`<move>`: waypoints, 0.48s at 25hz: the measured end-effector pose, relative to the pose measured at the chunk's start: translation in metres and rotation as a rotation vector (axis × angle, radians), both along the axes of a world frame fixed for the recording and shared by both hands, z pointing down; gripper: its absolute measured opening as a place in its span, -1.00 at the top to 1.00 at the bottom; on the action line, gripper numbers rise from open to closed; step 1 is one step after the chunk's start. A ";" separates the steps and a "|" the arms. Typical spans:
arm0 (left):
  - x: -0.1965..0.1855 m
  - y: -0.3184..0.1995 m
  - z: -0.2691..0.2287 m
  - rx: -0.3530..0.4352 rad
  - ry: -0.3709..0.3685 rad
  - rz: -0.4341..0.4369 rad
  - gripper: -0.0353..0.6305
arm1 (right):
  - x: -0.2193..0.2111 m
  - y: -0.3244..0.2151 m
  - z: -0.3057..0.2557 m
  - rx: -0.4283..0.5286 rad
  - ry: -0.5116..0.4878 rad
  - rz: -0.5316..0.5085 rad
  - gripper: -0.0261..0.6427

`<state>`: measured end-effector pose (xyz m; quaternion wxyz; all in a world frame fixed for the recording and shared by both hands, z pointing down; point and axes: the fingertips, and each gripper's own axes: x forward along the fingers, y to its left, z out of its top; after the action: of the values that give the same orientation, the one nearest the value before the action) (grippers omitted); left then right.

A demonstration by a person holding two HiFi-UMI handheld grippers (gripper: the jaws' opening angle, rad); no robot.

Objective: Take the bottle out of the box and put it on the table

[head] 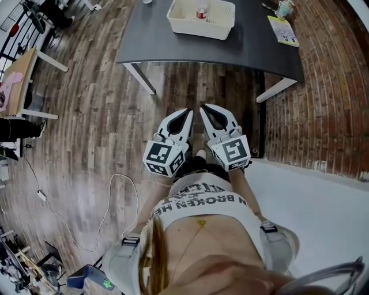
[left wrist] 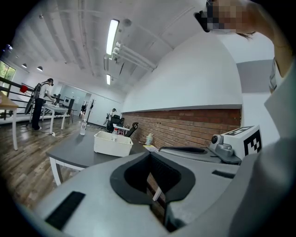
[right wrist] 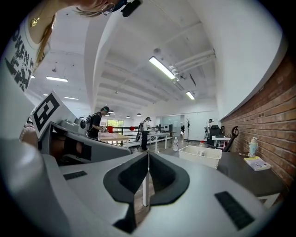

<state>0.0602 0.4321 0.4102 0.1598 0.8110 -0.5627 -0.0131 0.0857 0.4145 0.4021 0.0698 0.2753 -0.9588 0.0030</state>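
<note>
Head view gives me one dark table (head: 151, 36) ahead, and everything else I place from it. One white box (head: 196, 29) sits on the table near the middle, toward its far side. My two grippers are short of the table's near edge, well apart from it and side by side over the wood floor. The left gripper (head: 189, 114) has its jaws pressed together with nothing in them. The right gripper (head: 203, 109) is likewise closed and empty. One yellow booklet (head: 282, 30) lies at the table's right end, with one small pale container (head: 284, 7) just beyond it at the far right corner. One bottle (head: 201, 11) with a red cap stands upright inside the box, so it is not yet out on the table.

Left gripper view shows what the head camera crops: a second, clear bottle (left wrist: 83, 127) standing alone on the table's left end, outside the box. It also shows two people beyond the table. Through the hollow behind my closed jaw tips I see a white table leg (left wrist: 157, 194).

Right gripper view shows the box from the table's near side, the red cap just above the rim. Only this view shows three people at the benches beyond the table.
</note>
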 end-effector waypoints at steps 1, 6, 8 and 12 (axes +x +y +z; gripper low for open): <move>-0.002 -0.006 -0.001 0.007 -0.008 0.003 0.88 | -0.003 -0.005 0.000 0.000 -0.002 0.002 0.89; -0.015 -0.048 -0.003 0.037 -0.011 0.037 0.88 | -0.019 -0.043 0.001 0.005 -0.005 0.023 0.89; -0.025 -0.068 -0.006 0.044 -0.014 0.049 0.88 | -0.029 -0.063 0.000 0.011 -0.003 0.033 0.89; -0.047 -0.112 -0.011 0.057 -0.009 0.075 0.88 | -0.050 -0.102 -0.005 0.031 -0.002 0.056 0.89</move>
<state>0.0129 0.3198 0.3996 0.1344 0.8357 -0.5321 -0.0196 0.0362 0.3121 0.3968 0.0644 0.3031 -0.9507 -0.0098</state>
